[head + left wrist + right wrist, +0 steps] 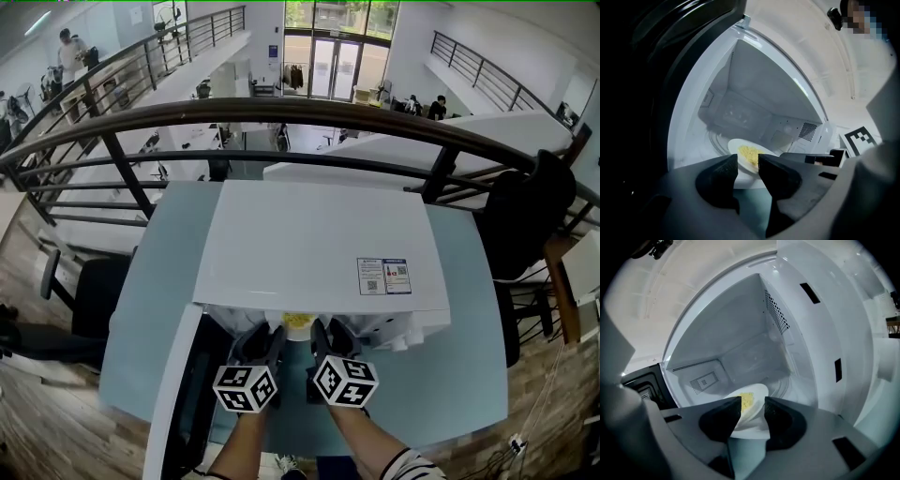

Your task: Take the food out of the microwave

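The white microwave point(319, 244) stands on the table with its door point(173, 394) swung open to the left. A white plate point(740, 149) of yellow food point(298, 321) is at the front of the cavity, forward of the turntable ring point(712, 138). My left gripper point(748, 165) is shut on the plate's left rim, and my right gripper point(753, 406) is shut on its right rim. The plate point(757, 394) and food point(746, 401) show between the right jaws. In the head view both grippers point(261, 345) point(330, 342) sit side by side at the microwave's mouth.
The light blue table point(159, 309) has a strip of surface in front of the microwave. A dark railing point(281, 114) runs behind it. One office chair point(89, 291) is at the left and another chair point(525, 225) at the right.
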Tool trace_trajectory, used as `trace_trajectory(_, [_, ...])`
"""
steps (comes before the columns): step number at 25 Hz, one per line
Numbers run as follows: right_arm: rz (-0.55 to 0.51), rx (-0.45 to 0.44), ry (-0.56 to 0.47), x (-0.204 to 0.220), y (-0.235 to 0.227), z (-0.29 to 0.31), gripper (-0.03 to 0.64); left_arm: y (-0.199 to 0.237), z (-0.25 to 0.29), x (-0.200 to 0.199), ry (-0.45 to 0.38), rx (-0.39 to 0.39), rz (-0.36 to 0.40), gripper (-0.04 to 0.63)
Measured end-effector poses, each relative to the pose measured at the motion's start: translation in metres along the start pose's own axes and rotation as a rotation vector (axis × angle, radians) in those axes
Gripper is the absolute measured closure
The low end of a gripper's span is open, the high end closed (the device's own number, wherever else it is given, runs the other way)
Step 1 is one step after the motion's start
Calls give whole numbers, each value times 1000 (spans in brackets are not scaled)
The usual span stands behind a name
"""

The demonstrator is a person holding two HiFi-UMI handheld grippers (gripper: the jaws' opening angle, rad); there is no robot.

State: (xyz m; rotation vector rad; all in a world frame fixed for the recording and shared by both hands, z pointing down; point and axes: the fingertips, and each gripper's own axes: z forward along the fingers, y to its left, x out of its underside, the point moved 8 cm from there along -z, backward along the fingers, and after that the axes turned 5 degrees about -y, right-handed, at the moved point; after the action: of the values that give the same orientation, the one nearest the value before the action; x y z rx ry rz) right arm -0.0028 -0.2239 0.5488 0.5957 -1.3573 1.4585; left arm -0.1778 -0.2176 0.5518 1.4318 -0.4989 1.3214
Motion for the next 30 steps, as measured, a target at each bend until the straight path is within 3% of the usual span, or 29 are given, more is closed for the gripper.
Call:
trace_trajectory(14, [45,11,12,7,-7,-15,468,-5,-13,8,-14,-32,-46,469])
trace_trajectory(19, [94,-3,8,8,-12,-12,468,-1,-11,11,-29,-38,-111,440])
trace_trajectory(30, [214,-37,12,9,-17,-7,495,2,-2,13,-29,-8,-271,468])
